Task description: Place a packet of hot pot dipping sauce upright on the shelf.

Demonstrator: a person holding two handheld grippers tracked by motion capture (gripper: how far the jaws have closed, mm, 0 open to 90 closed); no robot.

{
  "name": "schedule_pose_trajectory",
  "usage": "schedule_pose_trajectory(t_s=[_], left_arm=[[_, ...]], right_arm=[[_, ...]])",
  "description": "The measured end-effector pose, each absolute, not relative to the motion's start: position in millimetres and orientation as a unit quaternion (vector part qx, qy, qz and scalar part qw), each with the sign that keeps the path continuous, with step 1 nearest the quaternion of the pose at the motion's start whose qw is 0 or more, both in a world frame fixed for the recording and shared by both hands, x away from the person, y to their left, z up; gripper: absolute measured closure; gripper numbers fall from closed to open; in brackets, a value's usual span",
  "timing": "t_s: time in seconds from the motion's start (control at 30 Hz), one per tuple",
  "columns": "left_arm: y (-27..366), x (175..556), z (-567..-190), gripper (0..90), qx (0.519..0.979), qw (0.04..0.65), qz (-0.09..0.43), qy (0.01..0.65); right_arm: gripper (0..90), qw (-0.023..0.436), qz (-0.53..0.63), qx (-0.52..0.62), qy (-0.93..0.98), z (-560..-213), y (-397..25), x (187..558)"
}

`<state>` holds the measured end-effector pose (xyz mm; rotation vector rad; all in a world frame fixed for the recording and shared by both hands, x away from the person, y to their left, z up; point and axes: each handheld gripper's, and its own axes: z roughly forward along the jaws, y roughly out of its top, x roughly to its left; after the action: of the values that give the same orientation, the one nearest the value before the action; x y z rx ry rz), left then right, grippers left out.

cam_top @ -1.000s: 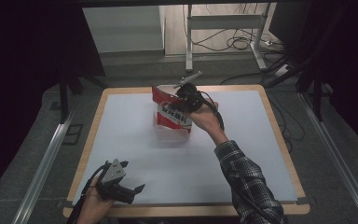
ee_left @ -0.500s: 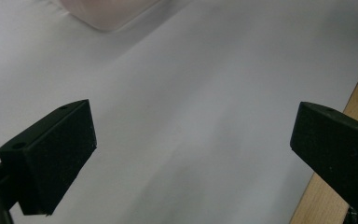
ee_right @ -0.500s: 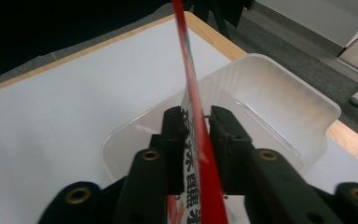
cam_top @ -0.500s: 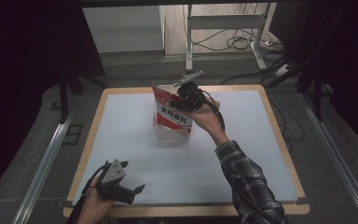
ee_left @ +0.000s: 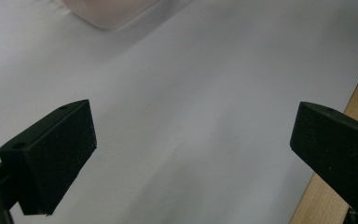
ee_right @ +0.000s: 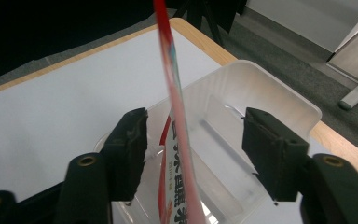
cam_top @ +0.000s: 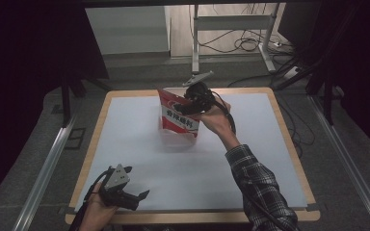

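A red and white snack bag point(cam_top: 178, 118) stands upright in a clear plastic bin point(cam_top: 173, 143) at the far middle of the table. My right gripper point(cam_top: 197, 96) is at the bag's top right corner. In the right gripper view the bag point(ee_right: 175, 116) runs edge-on between the jaws of my right gripper point(ee_right: 193, 130). These stand apart, open, with the left pad close to the bag and the bin point(ee_right: 279, 88) below. My left gripper point(cam_top: 137, 197) rests open near the front left corner, and in its own view my left gripper point(ee_left: 191, 135) holds nothing.
A white mat point(cam_top: 183, 168) covers the wooden table, whose edge point(ee_left: 354, 98) lies just right of the left gripper. A corner of the bin point(ee_left: 107, 11) shows far ahead of the left jaws. Cables and a metal stand point(cam_top: 231, 29) sit on the floor beyond the table.
The bag and right hand have shifted only slightly over the bin. The left gripper has not moved.
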<state>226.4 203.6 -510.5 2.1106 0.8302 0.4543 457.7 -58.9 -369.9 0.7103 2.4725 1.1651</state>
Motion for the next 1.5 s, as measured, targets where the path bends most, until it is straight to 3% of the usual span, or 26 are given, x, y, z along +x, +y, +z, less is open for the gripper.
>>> schedule_pose_trajectory(t_s=[0.87,1.5], left_arm=[[202.0,226.2,-510.9,0.9,0.84,0.393,0.18,0.327],[201.6,225.7,-510.7,0.9,0.839,0.395,0.184,0.326]], right_arm=[[12.7,0.148,0.419,0.239,0.864,-363.2,-69.7,449.5],[6.9,0.152,0.421,0.248,0.859,-361.6,-85.4,437.6]])
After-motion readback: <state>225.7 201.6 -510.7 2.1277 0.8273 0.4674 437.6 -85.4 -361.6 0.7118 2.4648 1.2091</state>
